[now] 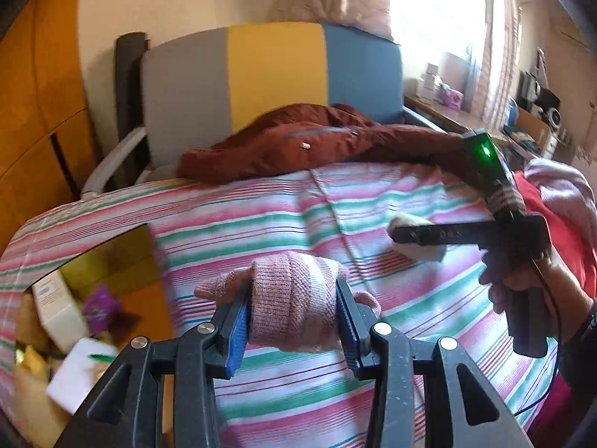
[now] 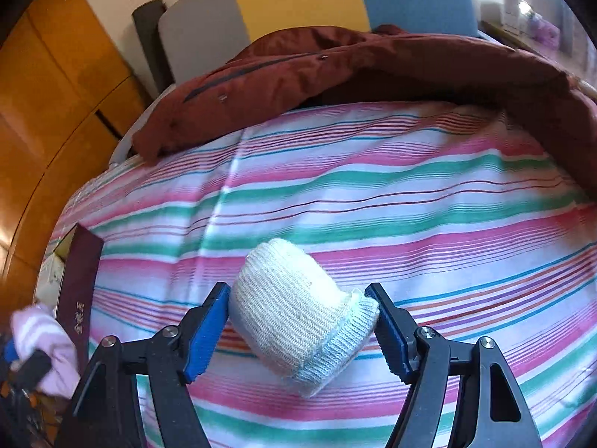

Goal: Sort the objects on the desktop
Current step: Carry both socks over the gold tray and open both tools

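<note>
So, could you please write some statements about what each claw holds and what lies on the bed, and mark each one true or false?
1. The left claw is shut on a pink glove. True.
2. The right claw holds a purple book. False: it holds a rolled white sock.
3. A dark red jacket lies at the far end of the striped sheet. True.
4. The sheet is plain blue. False: it has pink, green and white stripes.
5. The white sock rests flat on the sheet. False: it is lifted between the claw's fingers.
</note>
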Demonstrator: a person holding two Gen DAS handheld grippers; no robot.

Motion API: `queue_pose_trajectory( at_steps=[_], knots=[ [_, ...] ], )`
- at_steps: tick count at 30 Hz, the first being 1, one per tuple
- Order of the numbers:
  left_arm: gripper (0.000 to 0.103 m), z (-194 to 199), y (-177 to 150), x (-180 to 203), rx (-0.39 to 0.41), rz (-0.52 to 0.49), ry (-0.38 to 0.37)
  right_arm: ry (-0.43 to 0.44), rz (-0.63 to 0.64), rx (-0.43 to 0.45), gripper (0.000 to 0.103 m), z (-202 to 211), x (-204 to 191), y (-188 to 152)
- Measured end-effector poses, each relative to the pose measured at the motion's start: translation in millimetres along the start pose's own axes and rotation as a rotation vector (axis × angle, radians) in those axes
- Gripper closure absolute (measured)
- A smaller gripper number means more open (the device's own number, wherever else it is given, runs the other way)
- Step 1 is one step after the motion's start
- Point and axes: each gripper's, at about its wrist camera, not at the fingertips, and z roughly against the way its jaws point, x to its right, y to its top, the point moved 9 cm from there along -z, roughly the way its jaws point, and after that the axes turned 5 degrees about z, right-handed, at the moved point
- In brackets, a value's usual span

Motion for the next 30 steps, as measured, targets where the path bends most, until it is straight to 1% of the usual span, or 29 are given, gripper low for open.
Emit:
queue_pose_trajectory(
  at_steps=[8, 15, 22, 24, 30],
  knots=[
    [0.061, 32, -3, -59, 0.038, 0.096, 0.063, 0.075, 0.043, -0.01, 0.029, 8, -63, -13],
    [0.061, 47, -15, -94, 0.043, 0.152, 0.1, 0.154, 0.08, 0.007, 0.029, 21, -128, -26],
    [0.061, 57, -30, -123, 0.039, 0.192, 0.133, 0.22, 0.09, 0.021, 0.029, 33, -176, -42],
    [0.061, 60, -35, -132, 0.035, 0.212, 0.137, 0.231, 0.102, 0.026, 0.029, 37, -190, -47],
    [0.061, 80, -45, -171, 0.056, 0.287, 0.17, 0.28, 0.134, 0.043, 0.029, 46, -235, -53]
  ],
)
